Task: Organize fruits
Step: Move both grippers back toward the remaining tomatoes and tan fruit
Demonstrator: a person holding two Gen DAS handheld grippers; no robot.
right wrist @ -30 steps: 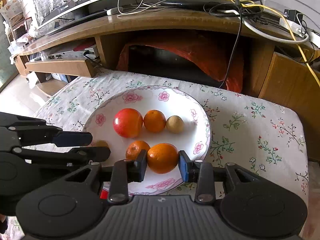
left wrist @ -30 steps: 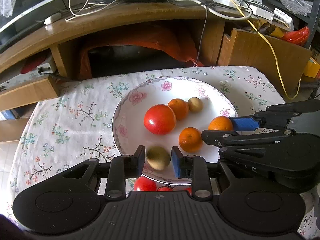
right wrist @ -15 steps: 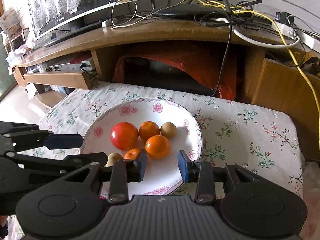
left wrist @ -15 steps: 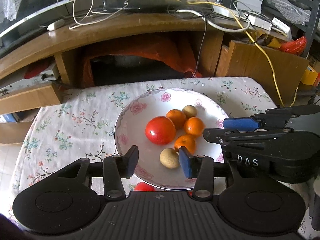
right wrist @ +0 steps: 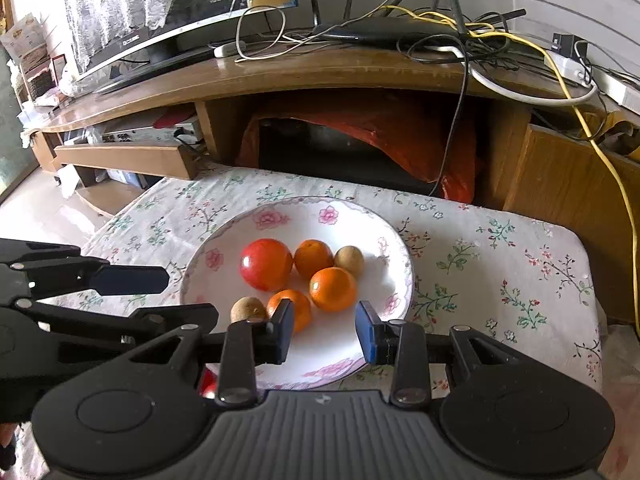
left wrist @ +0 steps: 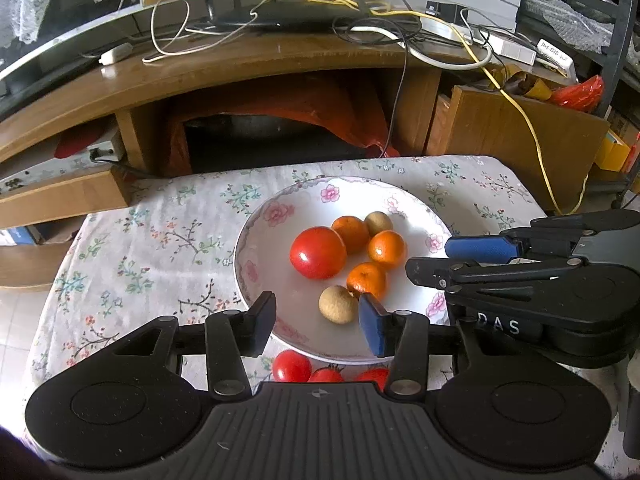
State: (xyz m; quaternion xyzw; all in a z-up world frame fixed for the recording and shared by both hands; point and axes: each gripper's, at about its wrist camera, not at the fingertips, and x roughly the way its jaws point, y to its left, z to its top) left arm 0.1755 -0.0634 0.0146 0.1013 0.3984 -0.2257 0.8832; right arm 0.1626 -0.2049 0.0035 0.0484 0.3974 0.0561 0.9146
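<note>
A white flowered plate [left wrist: 256, 256] [right wrist: 384, 248] sits on the floral tablecloth. It holds a red tomato [left wrist: 318, 253] [right wrist: 266, 264], three oranges [left wrist: 386, 249] [right wrist: 333, 289] and two small tan fruits [left wrist: 338, 304] [right wrist: 349, 261]. My left gripper [left wrist: 318, 322] hangs open above the plate's near rim, the near tan fruit beyond its fingers. My right gripper [right wrist: 324, 330] is open too, empty, just short of the front orange. Three small red tomatoes [left wrist: 292, 366] lie on the cloth under the left gripper.
A wooden TV stand [left wrist: 248, 64] with tangled cables [left wrist: 360, 24] and a monitor [right wrist: 160, 20] rises behind the small table. An orange bag [right wrist: 380, 128] fills the shelf opening. The cloth [right wrist: 500, 264] stretches right of the plate; a floor drop lies left.
Both grippers opened and let go: the tan fruit and the orange now rest on the plate. Both grippers have drawn back and up from the plate.
</note>
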